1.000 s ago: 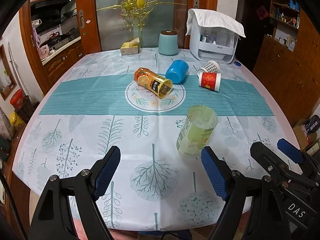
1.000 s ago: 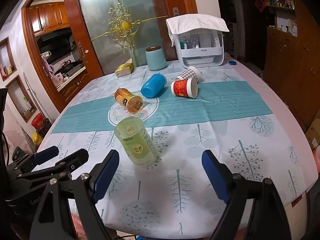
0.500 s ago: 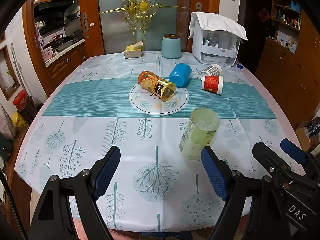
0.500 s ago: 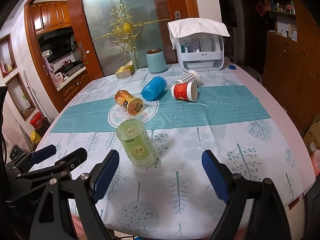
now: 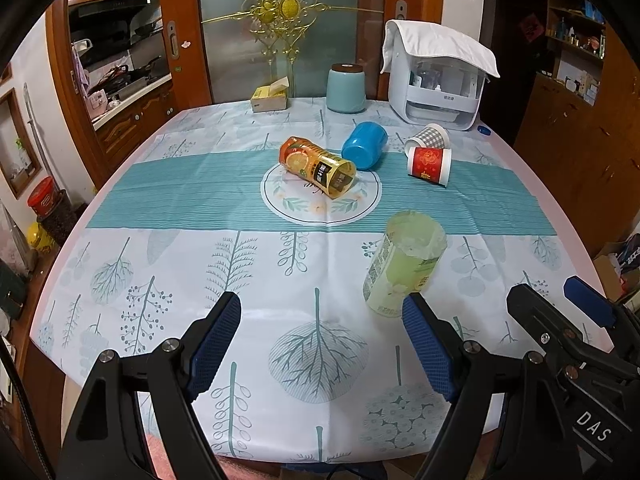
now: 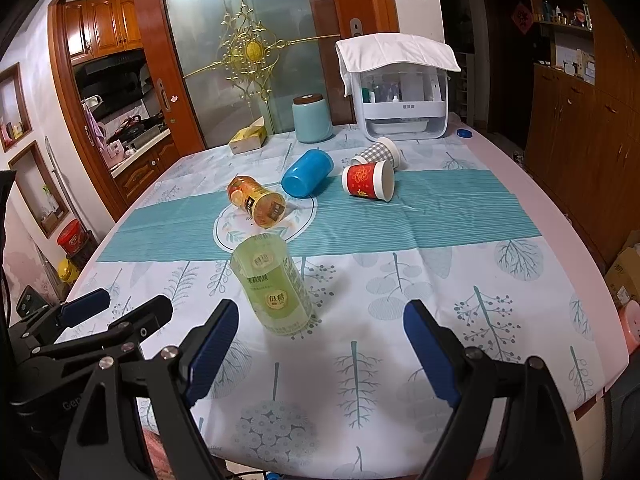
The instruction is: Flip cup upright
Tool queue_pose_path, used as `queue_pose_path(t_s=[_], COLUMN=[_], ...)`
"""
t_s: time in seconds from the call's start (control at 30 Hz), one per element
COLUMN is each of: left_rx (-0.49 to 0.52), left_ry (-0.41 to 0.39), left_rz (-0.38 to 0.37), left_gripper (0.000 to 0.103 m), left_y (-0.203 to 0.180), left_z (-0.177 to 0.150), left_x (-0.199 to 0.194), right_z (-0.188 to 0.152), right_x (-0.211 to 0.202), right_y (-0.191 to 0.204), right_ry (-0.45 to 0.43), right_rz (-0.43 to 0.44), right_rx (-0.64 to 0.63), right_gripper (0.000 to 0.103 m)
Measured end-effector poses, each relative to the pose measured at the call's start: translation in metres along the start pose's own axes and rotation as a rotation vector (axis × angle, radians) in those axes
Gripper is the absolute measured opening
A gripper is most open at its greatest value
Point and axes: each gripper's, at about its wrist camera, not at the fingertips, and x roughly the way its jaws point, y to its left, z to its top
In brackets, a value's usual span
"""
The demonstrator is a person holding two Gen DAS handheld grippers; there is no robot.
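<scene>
A pale green cup (image 5: pixel 404 262) stands on the tablecloth, bottom up it seems; it also shows in the right wrist view (image 6: pixel 274 286). Farther back, an orange cup (image 5: pixel 318 167) (image 6: pixel 258 201), a blue cup (image 5: pixel 365 150) (image 6: pixel 307 173), a red paper cup (image 5: pixel 429 162) (image 6: pixel 368 180) and a checked grey cup (image 5: pixel 427 140) (image 6: pixel 378 153) lie on their sides. My left gripper (image 5: pixel 320 344) is open and empty near the table's front edge, left of the green cup. My right gripper (image 6: pixel 320 344) is open and empty, right of and nearer than the green cup.
At the table's back stand a white dish rack under a cloth (image 5: pixel 438 80), a teal canister (image 5: pixel 346 88) and a tissue box (image 5: pixel 270 98). The table's (image 6: pixel 560 216) right edge curves close by. Wooden cabinets (image 6: pixel 580 128) stand to the right.
Both grippers have drawn back and risen slightly, so the table looks a little farther away. The cups have not moved. Both grippers stay open.
</scene>
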Motion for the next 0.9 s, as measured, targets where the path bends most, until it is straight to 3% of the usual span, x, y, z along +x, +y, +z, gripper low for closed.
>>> queue_pose_path(t_s=[0.9], left_rx=[-0.012], left_ry=[0.023], left_rz=[0.017], left_gripper=[0.082], left_y=[0.006], left_z=[0.002], left_x=[0.012], right_z=[0.001], right_x=[0.011], right_y=[0.002], right_ry=[0.020], right_rz=[-0.005], right_rx=[-0.009], right_gripper=[0.085])
